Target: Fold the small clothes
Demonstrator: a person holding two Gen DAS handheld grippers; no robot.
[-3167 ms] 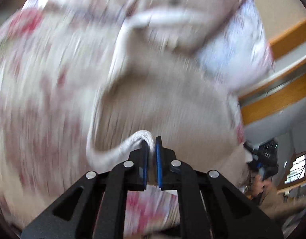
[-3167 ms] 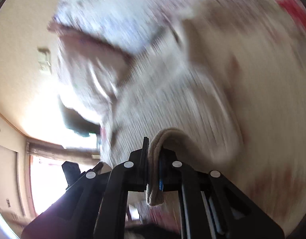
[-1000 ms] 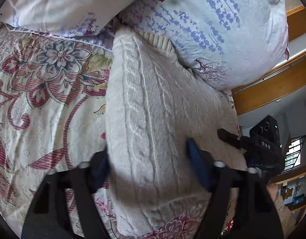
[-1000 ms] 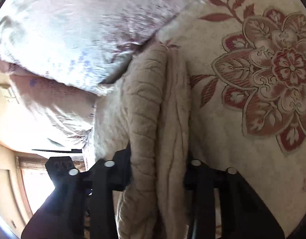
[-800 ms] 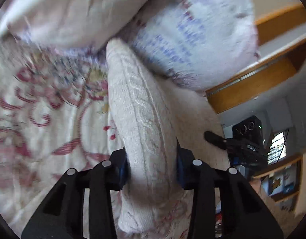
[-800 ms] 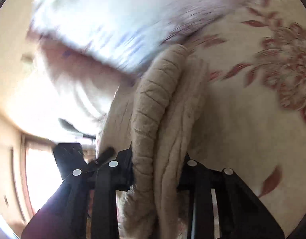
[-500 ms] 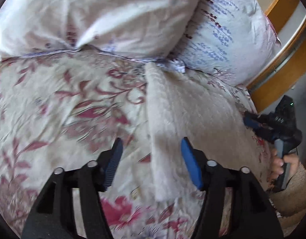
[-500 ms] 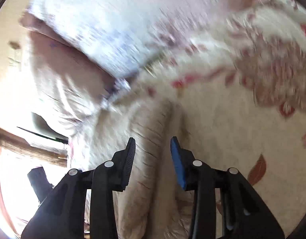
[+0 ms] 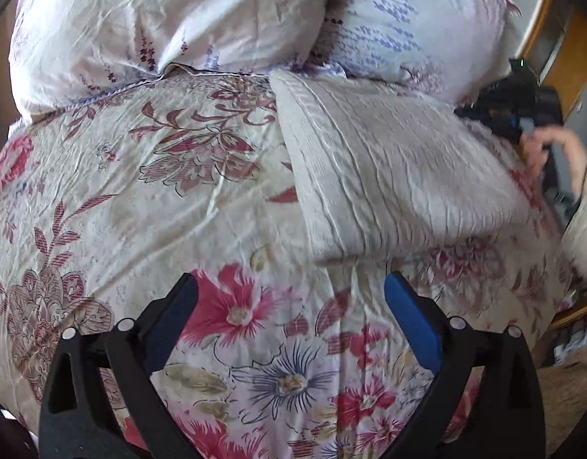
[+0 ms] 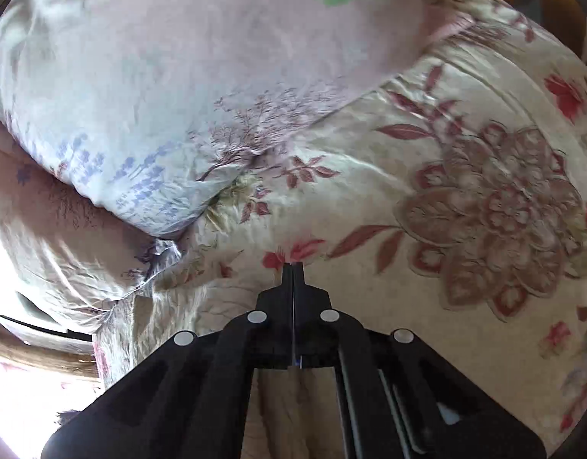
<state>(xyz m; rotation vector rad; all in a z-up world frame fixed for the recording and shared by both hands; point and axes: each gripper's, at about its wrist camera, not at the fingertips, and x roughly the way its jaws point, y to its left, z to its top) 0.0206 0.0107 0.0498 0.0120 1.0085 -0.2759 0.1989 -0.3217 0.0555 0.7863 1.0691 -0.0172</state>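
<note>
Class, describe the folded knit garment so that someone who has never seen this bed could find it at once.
Start at the two pale pillows at the top of the floral bedspread. Just below the right-hand pillow lies a folded cream sweater, flat on the spread. Its plain cable-knit texture sets it apart from the printed fabrics around it.

The folded sweater (image 9: pixel 389 176) is lying on the bed (image 9: pixel 148 206), its far edge pressing against the pillows (image 9: pixel 224 19), which are walling off that side. Left of the sweater and on its near side, flat bedspread is lying bare. The right gripper (image 9: pixel 511 114) is crowding the sweater's right side.
</note>
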